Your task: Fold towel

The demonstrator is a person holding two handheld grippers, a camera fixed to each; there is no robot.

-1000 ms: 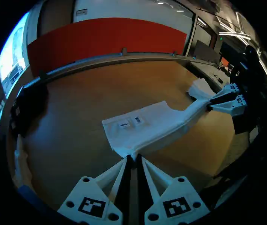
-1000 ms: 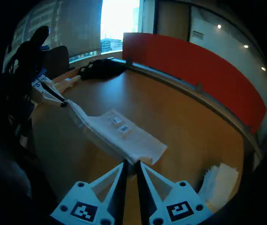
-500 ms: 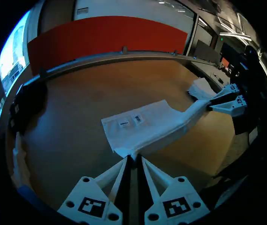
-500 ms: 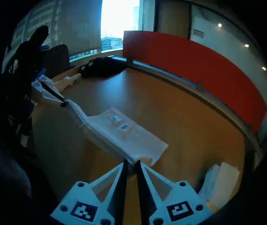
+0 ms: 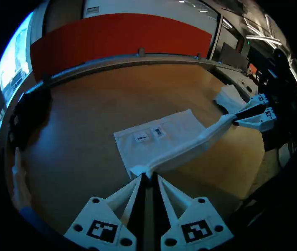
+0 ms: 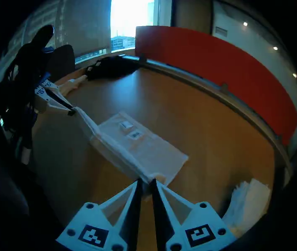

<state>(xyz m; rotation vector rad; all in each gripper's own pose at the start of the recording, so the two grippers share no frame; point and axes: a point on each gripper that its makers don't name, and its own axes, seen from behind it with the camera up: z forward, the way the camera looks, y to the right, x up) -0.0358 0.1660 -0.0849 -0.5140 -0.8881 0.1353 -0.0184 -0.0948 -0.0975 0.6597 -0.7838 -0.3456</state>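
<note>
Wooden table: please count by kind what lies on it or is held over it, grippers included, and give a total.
white towel, gripped at both ends: 1
stack of folded white cloths: 1
black bag-like bundle: 1
beige item, kind unclear: 1
white two-finger grippers: 2, left gripper and right gripper
Total: 6

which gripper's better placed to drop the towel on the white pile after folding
Right, probably: the pile lies just beside the right gripper, while the left gripper pinches the towel corner farther away.
</note>
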